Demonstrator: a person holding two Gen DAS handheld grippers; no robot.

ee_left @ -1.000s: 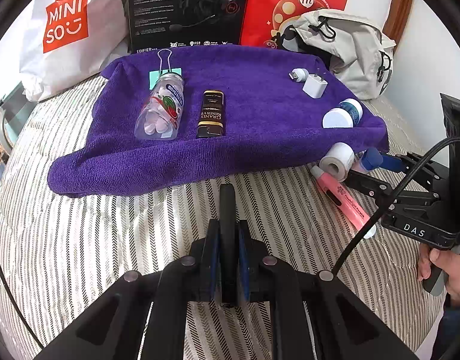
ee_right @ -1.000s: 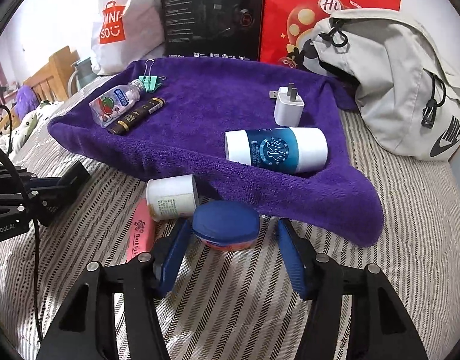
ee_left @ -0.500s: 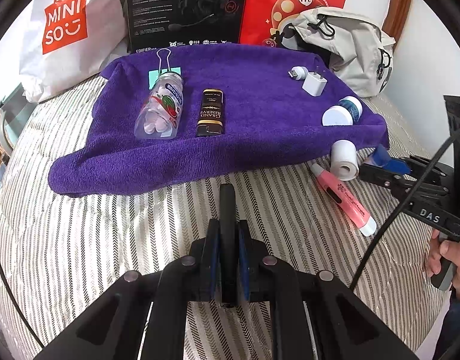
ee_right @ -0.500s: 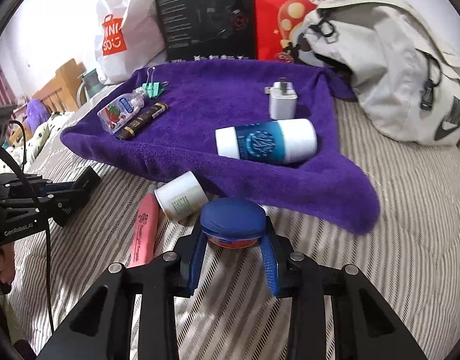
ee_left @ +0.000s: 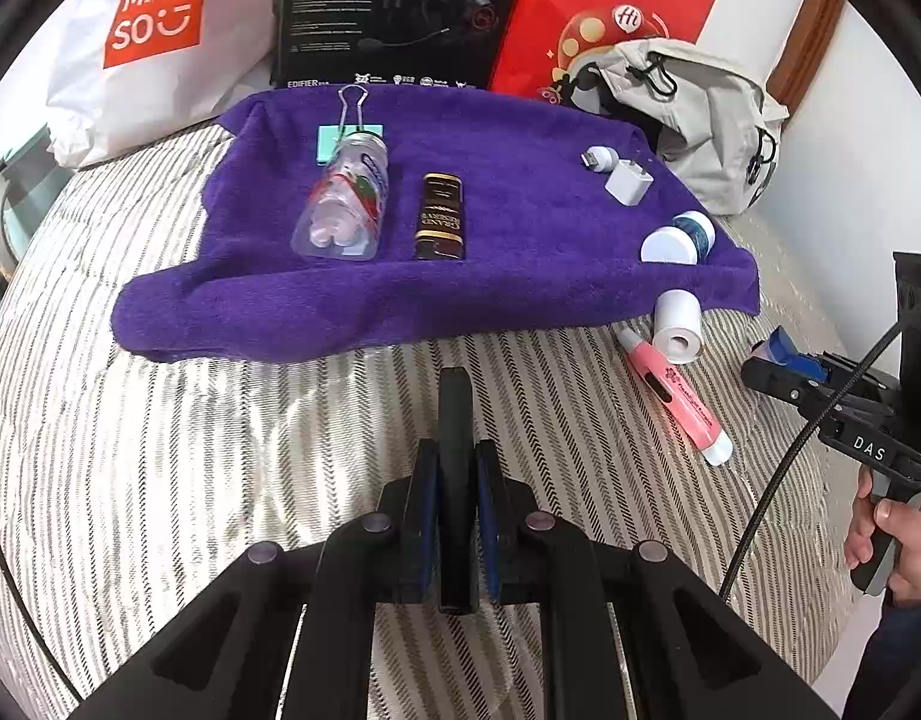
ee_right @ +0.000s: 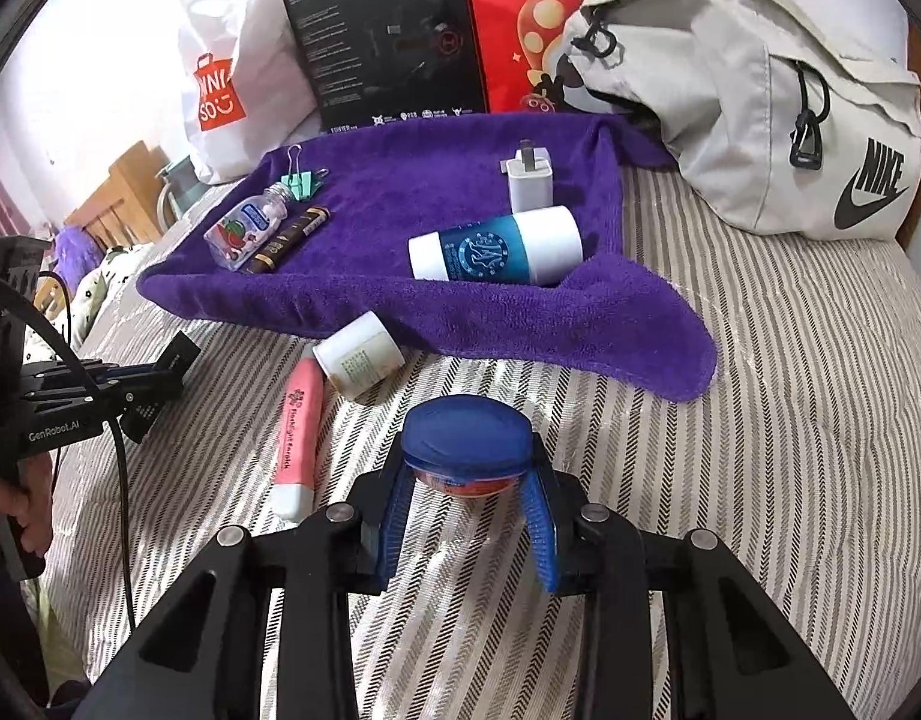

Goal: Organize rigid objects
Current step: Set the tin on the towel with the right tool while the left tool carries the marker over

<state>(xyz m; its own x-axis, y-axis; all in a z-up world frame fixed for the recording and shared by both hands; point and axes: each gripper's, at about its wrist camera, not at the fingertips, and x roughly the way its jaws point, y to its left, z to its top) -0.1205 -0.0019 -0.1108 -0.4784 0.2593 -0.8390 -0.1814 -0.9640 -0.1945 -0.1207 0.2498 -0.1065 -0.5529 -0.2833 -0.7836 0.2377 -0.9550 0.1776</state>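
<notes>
The right gripper (ee_right: pixel 467 483) is clamped on a blue-lidded jar (ee_right: pixel 466 439), held above the striped bed (ee_right: pixel 790 420). The left gripper (ee_left: pixel 456 474) is pressed closed, empty. "MINISO" is read on a bag (ee_left: pixel 154 12), "NIKE" on a backpack (ee_right: pixel 760 120).

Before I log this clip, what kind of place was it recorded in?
Most likely a bedroom: the purple towel lies on a striped quilted bed cover, a wooden bed frame shows at the far left, and a backpack and shopping bags lean against the wall.

A striped bed (ee_left: pixel 160 450) fills the frame; a purple towel (ee_left: pixel 520 276) lies upper centre, a pink highlighter (ee_left: pixel 670 390) and white bottle (ee_left: pixel 676 324) at right.
</notes>
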